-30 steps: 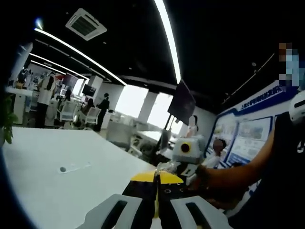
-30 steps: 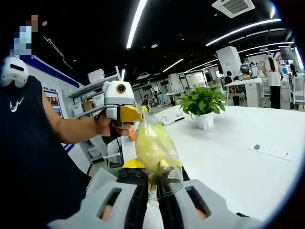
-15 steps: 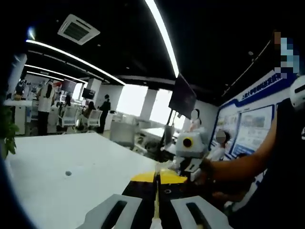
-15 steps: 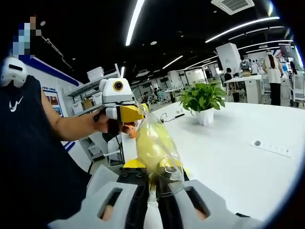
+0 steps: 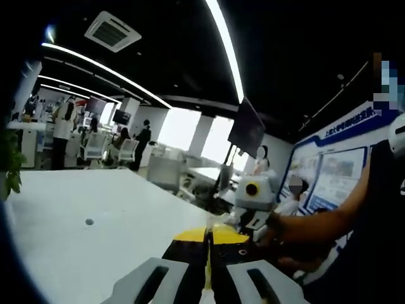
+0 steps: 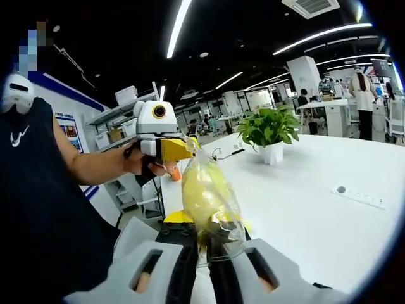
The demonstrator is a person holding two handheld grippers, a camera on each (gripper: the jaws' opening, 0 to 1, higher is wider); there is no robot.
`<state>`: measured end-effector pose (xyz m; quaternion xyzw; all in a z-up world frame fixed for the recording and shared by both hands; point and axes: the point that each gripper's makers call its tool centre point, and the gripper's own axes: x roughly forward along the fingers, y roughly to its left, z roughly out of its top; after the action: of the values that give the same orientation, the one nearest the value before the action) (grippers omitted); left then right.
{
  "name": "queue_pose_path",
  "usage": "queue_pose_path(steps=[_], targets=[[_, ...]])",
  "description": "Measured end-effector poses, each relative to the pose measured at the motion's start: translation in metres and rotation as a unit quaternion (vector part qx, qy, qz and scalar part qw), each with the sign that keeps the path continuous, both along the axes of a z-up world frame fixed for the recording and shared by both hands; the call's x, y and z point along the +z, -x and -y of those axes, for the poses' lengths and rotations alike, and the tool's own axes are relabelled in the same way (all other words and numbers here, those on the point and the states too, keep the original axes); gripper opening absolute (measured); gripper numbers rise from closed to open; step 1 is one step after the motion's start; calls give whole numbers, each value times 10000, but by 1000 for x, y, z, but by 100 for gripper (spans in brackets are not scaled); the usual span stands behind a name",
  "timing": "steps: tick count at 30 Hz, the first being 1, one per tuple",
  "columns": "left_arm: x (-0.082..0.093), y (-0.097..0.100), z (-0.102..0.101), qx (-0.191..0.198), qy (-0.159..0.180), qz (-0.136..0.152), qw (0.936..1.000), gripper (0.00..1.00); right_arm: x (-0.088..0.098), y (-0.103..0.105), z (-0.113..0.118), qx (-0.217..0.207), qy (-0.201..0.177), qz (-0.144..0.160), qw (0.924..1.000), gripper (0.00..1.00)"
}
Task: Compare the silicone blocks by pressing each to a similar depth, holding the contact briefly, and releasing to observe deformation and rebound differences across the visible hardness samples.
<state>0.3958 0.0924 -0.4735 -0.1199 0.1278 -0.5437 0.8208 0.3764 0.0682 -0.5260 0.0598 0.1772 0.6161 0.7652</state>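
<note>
A clear plastic bag [image 6: 205,199] with a pale yellow soft block inside hangs in the air between my two grippers. My right gripper [image 6: 204,244] is shut on the bag's lower end. At the bag's upper corner my left gripper [image 6: 182,151], held by a hand, is pinched shut on the plastic. In the left gripper view my left gripper [image 5: 207,246] has its jaws together on a thin edge of plastic. The right gripper [image 5: 239,220] faces it from just beyond. Other samples are not visible.
A large white table [image 6: 316,215] spreads out to the right, with a potted plant [image 6: 269,136] and a small inset socket [image 6: 357,195] on it. The person's dark-sleeved arm and torso [image 6: 44,209] stand close at left. Shelves [image 6: 117,136] and office desks lie behind.
Both views have swayed slightly with the hands. The bag stays stretched between the two shut grippers in the same way.
</note>
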Motion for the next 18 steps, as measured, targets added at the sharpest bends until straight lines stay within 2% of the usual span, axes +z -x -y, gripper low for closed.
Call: queue_pose_path(steps=[9,14,18], targets=[[2,-1,1,59,24,31,10000,0,1,-2,0,-42,-67,-61,10000,0],[7,-2,1,127,51,111,9998,0,3,-4,0,-94,-393,-145,9991,4],[7,-2,2,153,74,-34,9998,0,2,-3,-1,-96,-468,-256,9985,7]])
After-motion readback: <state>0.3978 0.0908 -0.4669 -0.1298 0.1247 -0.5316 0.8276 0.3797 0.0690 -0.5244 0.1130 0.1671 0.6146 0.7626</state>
